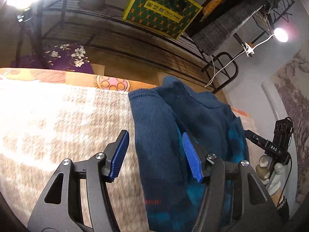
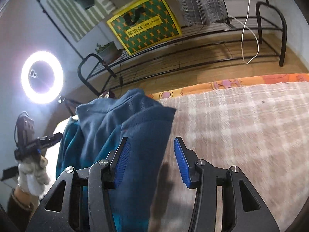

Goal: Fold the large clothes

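Covering the work surface is a fuzzy beige-and-white checked blanket [image 1: 58,119], laid over an orange patterned sheet [image 2: 251,81] whose edge shows along the far side. Beyond it lies a wood-look floor [image 2: 212,69] with a black metal wire rack [image 1: 135,44] standing against the wall. On the rack rest a green-and-yellow patterned box [image 1: 162,9], a potted plant [image 2: 107,51] and a grey checked cloth [image 1: 222,31]. A lit ring light [image 2: 42,77] stands at the left of the right wrist view, and a white cable [image 2: 249,29] hangs down over the rack. The dark blue fleece garment [image 1: 160,135] lies bunched in a ridge on the blanket, with a lighter teal layer showing at its lower edges. The left gripper [image 1: 156,154] is spread wide, one blue ribbed pad over the blanket and the other against the fleece, not clamped. The right gripper [image 2: 150,160] likewise stands apart, its left pad touching the garment edge, its right pad over the blanket. A gloved hand [image 2: 32,176] holds the other tool's handle.
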Motion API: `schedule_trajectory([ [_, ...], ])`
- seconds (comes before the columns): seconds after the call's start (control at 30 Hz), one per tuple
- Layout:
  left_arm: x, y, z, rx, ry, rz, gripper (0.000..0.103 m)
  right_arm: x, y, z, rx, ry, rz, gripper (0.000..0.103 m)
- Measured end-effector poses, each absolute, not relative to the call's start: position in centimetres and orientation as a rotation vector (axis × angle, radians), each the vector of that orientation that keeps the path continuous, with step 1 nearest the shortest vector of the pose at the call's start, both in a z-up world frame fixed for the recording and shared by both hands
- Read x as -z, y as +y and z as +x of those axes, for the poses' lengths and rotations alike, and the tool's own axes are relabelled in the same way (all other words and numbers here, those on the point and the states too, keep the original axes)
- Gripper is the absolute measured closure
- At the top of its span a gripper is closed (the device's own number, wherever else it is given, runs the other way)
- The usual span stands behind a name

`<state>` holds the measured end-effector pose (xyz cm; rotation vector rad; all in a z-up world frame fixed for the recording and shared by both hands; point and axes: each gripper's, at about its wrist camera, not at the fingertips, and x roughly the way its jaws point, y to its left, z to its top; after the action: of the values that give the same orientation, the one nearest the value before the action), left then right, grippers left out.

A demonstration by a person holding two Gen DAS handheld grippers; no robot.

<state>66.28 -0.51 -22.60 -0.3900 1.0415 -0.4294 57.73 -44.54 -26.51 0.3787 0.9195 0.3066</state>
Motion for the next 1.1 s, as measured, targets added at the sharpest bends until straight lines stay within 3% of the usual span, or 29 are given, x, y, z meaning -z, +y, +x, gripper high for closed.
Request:
schedule_trajectory([
  [0.1,23.3,-1.4,67.2,0.417,1.056,-0.363,0.044,27.4,-44.0,59.1,-0.309,0.941,0.389,0.057],
  [0.17,23.8,-2.3,67.5,0.431,1.064,-0.342,0.052,28.0,-43.5,59.6,-0.324,0.951,0.399,0.057],
  [0.27,23.9,-3.5,67.3,0.425,1.049,-0.264,0.072,28.6,-43.0,59.9,-0.322,0.945,0.405,0.060],
  [0.3,23.9,-3.8,67.2,0.430,1.047,-0.243,0.089,28.6,-43.0,60.0,-0.327,0.939,0.405,0.069],
  [0.33,23.9,-4.0,67.2,0.433,1.048,-0.236,0.090,28.6,-42.8,60.0,-0.343,0.940,0.403,0.094],
  [0.73,17.1,-3.9,63.7,0.512,0.900,-0.266,0.095,21.1,-41.6,56.6,-0.348,0.767,0.231,0.096],
  [1.1,8.2,-3.7,52.6,0.621,0.778,-0.197,0.095,13.1,-41.2,46.8,-0.452,0.672,0.173,0.096],
])
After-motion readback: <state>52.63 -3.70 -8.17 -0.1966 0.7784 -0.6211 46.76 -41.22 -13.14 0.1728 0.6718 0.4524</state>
